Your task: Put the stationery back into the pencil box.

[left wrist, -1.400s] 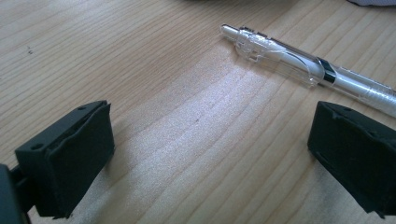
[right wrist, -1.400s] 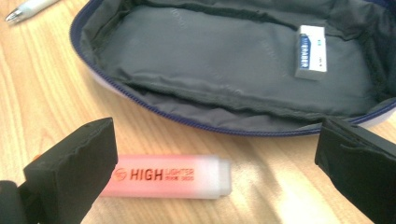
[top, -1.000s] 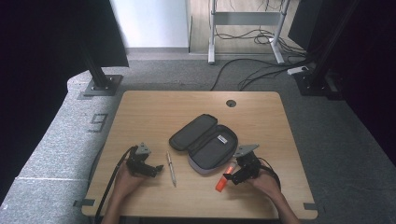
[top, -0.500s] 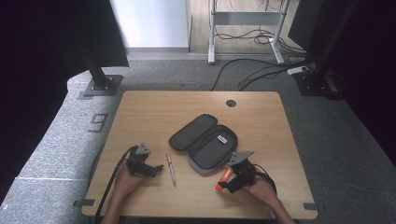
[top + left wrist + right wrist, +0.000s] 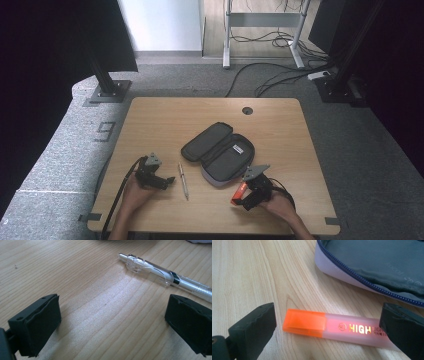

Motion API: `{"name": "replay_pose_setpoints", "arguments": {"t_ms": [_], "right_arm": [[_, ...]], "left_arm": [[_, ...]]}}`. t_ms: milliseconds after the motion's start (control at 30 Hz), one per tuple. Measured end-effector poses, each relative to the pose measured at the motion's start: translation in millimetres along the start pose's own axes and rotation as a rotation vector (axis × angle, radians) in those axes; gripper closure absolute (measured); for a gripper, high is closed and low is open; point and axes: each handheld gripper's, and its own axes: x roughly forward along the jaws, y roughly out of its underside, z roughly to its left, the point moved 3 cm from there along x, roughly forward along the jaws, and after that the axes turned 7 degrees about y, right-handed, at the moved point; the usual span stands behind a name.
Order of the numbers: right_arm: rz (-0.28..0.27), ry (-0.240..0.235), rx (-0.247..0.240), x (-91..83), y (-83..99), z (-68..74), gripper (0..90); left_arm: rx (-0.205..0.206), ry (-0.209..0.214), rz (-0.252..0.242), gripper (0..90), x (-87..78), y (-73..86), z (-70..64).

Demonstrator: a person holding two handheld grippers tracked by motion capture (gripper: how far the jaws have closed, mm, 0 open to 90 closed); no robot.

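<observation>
Orange-capped highlighter (image 5: 329,327) lies flat on the wooden table (image 5: 150,115), just in front of the open pencil case (image 5: 220,152), between the spread jaws of the right gripper (image 5: 245,197), held low near the table's front edge. Left gripper (image 5: 167,181), jaws likewise apart and empty, rests beside a clear pen (image 5: 162,277).

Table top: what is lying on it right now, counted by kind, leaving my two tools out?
Pen: 1
Orange highlighter: 1
Open pencil case: 1
Total: 3
</observation>
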Motion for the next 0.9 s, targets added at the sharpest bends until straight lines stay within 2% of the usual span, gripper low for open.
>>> {"name": "replay_pose_setpoints", "arguments": {"t_ms": [133,300,633,900], "right_arm": [[-0.008,-0.01,0.009,-0.4,0.3,0.7,1.4],[-0.019,-0.032,-0.003,1.3,-1.0,6.1,2.2],[0.003,-0.052,-0.027,8.9,-1.2,14.8,3.1],[0.014,-0.041,-0.02,2.2,6.5,9.4,4.4]], "left_arm": [[0.0,0.0,0.0,0.2,0.0,0.0,0.0],[0.0,0.0,0.0,0.2,0.0,0.0,0.0],[0.0,0.0,0.0,0.2,0.0,0.0,0.0],[0.0,0.0,0.0,0.2,0.0,0.0,0.0]]}}
